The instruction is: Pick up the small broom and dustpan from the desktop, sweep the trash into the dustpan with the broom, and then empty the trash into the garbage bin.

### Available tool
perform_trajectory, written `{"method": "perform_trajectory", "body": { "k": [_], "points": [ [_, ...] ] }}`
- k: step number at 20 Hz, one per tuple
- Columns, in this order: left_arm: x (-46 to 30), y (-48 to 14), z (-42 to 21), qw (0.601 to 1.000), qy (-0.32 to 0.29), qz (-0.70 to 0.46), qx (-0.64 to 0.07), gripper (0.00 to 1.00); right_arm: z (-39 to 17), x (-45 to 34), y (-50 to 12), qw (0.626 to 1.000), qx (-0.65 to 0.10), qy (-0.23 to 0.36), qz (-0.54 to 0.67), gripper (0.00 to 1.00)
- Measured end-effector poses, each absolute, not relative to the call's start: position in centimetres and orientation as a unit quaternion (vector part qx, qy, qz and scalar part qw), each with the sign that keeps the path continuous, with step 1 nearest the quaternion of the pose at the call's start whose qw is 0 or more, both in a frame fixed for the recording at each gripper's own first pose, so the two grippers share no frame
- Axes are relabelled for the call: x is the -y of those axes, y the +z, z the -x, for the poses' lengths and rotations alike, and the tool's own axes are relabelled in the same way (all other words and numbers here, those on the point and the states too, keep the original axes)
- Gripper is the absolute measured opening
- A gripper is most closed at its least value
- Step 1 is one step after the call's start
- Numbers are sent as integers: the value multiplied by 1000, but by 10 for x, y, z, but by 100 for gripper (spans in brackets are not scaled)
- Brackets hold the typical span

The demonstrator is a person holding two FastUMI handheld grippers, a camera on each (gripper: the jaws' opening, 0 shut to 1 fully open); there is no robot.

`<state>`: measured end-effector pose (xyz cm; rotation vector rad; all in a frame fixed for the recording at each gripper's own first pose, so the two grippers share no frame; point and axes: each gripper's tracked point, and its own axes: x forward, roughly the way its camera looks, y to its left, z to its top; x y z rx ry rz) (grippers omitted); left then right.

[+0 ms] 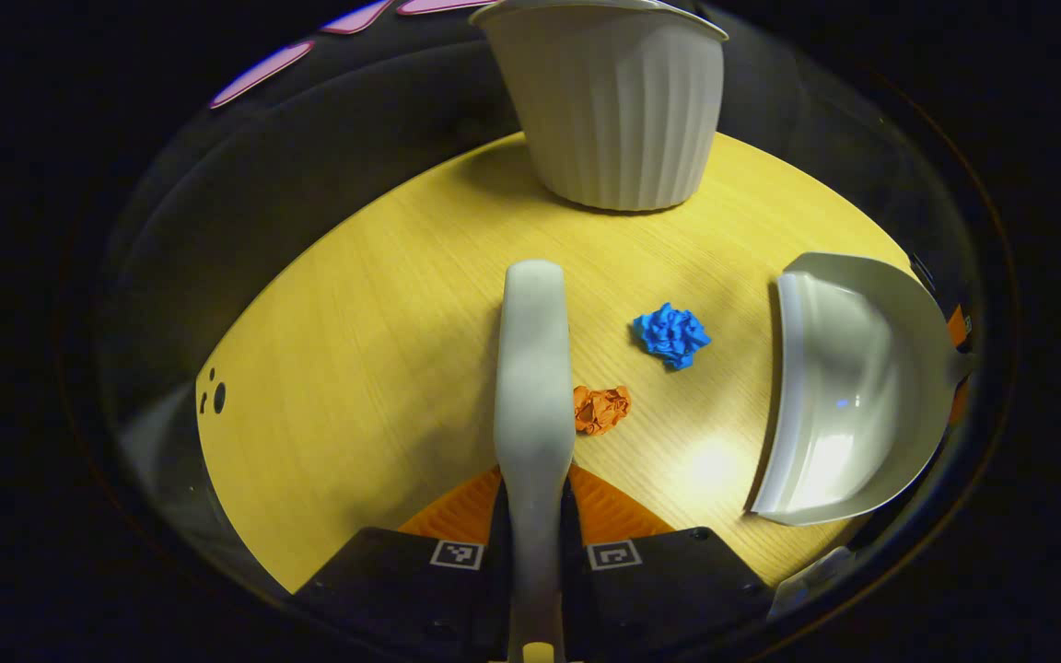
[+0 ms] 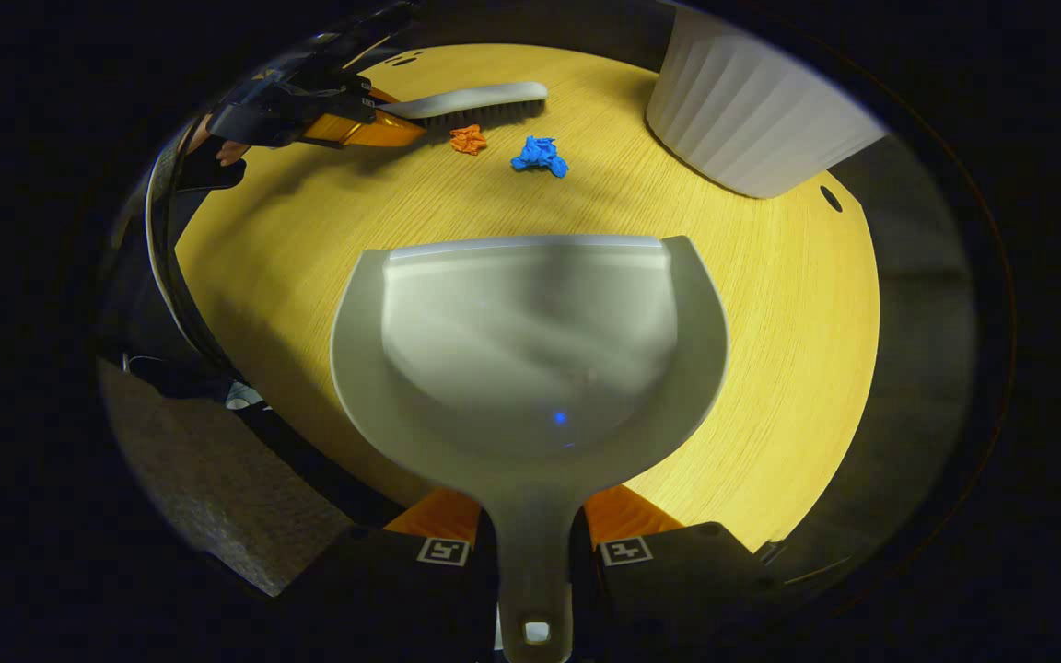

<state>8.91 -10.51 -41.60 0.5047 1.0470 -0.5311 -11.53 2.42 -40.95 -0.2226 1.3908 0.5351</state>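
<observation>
Left gripper view: left gripper (image 1: 535, 516) has its orange fingers clamped on the handle of the small broom (image 1: 532, 368), which runs straight ahead from the claw.
Broom axis: long axis in line with the fingers, bristle side down over the wooden desktop (image 1: 355, 368).
Nearest trash: orange paper wad (image 1: 600, 409) just beside the broom head, on the side toward the dustpan; blue paper wad (image 1: 671, 335) a little farther out the same way.
Key relation: both wads lie between broom and dustpan (image 1: 853, 387), whose open lip faces them; a sideways sweep would likely carry them in.
Right gripper: right gripper (image 2: 530, 543) pinches the dustpan's handle, pan flat ahead of it, pan looks empty.
From the right claw: wads sit ahead beyond the lip, well apart from it; the broom lies crosswise behind them.
Garbage bin: white ribbed garbage bin (image 1: 618, 101) stands beyond the broom tip, clear of the sweep path.
Obstruction: nothing seen between wads and lip.
</observation>
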Motion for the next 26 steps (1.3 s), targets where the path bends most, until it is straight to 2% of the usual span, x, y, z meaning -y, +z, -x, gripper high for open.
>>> {"method": "perform_trajectory", "body": {
  "k": [2,3,5,7,9,10,12,13,16,17,19,21,26],
  "points": [
    [122,-417,-81,793,-279,-231,-489,27,114,-25,-412,728,-633,244,98,34],
    [131,-417,-74,788,-296,-226,-490,27,113,-25,-414,727,-634,245,96,36],
    [151,-418,-59,775,-333,-216,-492,27,114,-25,-416,724,-637,248,94,34],
    [165,-418,-46,760,-366,-215,-491,27,113,-24,-419,727,-633,251,92,36],
    [174,-415,-38,746,-395,-213,-492,27,115,-22,-421,729,-630,252,92,39],
    [179,-413,-31,739,-409,-208,-493,27,116,-21,-423,730,-629,251,89,36],
    [188,-409,-17,724,-431,-197,-502,26,119,-20,-425,732,-628,248,86,39],
    [191,-406,-12,721,-435,-187,-507,26,120,-20,-426,734,-626,248,84,36],
    [202,-396,3,712,-439,-103,-538,26,124,-20,-430,743,-619,242,73,36],
    [205,-389,11,707,-442,-77,-548,26,125,-22,-431,746,-617,240,68,39],
    [200,-387,15,711,-435,-75,-548,28,126,-23,-430,752,-613,236,64,36],
    [190,-388,12,731,-408,-97,-539,26,128,-23,-430,758,-607,231,60,39],
    [153,-375,0,790,-333,-96,-506,25,129,-26,-420,781,-590,203,25,36]
  ]
}}
